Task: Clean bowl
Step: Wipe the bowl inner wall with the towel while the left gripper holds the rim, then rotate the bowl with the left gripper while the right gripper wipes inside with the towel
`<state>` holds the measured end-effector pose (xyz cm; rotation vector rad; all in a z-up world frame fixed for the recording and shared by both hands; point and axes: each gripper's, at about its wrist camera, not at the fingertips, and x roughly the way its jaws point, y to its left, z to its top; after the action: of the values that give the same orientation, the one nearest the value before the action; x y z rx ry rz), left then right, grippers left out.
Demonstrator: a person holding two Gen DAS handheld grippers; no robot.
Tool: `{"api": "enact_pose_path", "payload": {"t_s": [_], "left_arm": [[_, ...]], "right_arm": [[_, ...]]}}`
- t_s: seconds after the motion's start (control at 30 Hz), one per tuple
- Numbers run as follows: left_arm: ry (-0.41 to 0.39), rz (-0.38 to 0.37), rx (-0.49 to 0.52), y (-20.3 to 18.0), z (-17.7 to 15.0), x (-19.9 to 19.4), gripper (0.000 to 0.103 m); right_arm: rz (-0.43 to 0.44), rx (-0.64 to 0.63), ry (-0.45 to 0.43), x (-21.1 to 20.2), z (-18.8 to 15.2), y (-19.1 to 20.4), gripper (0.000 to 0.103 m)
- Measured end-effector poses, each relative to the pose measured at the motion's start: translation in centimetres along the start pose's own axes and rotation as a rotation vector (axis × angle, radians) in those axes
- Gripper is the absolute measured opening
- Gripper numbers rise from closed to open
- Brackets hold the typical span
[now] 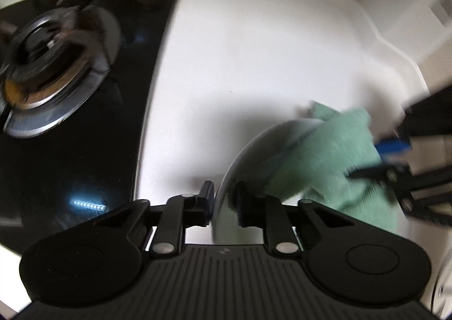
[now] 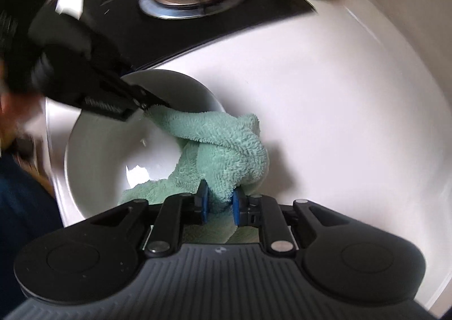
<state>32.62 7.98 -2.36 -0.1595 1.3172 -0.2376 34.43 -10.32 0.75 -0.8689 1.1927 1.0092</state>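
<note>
On counter point(image 2: 325, 93): one bowl point(image 2: 99, 150), one cloth point(image 2: 223, 144).

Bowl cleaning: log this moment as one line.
left tool: grips white ceramic bowl rim | right tool: holds green terry cloth in bowl

The left gripper point(image 1: 224, 204) has its jaws closed on the rim of the bowl point(image 1: 243, 156), one finger outside the wall and one finger inside. In the right wrist view this gripper point(image 2: 142, 106) enters from the upper left and its tips are at the far rim. The right gripper point(image 2: 220, 204) has its blue pads point(image 2: 202, 201) pressed on a fold of the green cloth point(image 2: 223, 144), and it points into the bowl.
</note>
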Motion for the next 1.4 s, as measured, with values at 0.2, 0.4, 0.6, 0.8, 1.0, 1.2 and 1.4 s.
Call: {"api": "enact_pose_path", "payload": {"t_s": [0.2, 0.4, 0.6, 0.8, 1.0, 1.2, 1.4], "left_arm": [[0.098, -0.008, 0.244, -1.4, 4.0, 0.6, 0.015], [0.160, 0.021, 0.343, -1.7, 6.4, 3.3, 0.021], [0.046, -0.050, 0.074, 0.6, 4.8, 2.6, 0.030], [-0.024, -0.050, -0.047, 1.2, 3.4, 2.0, 0.033], [-0.064, -0.016, -0.150, 0.4, 1.1, 0.4, 0.036], [-0.022, 0.062, 0.056, -1.6, 0.6, 0.2, 0.017], [0.048, 0.050, 0.356, -4.5, 3.7, 0.5, 0.016]], "right_arm": [[0.000, -0.272, 0.016, 0.9, 2.2, 1.2, 0.014], [-0.016, -0.405, 0.040, 1.4, 3.2, 1.8, 0.015], [-0.024, -0.173, -0.011, 1.5, 1.9, 0.7, 0.014], [-0.018, 0.224, -0.019, 0.8, -0.4, 0.3, 0.014], [0.003, 0.487, -0.042, -0.4, -3.0, 1.4, 0.018], [-0.065, 0.178, 0.023, 0.7, -0.2, 0.8, 0.017], [-0.094, -0.331, 0.087, 1.7, 2.4, 0.9, 0.017]]}}
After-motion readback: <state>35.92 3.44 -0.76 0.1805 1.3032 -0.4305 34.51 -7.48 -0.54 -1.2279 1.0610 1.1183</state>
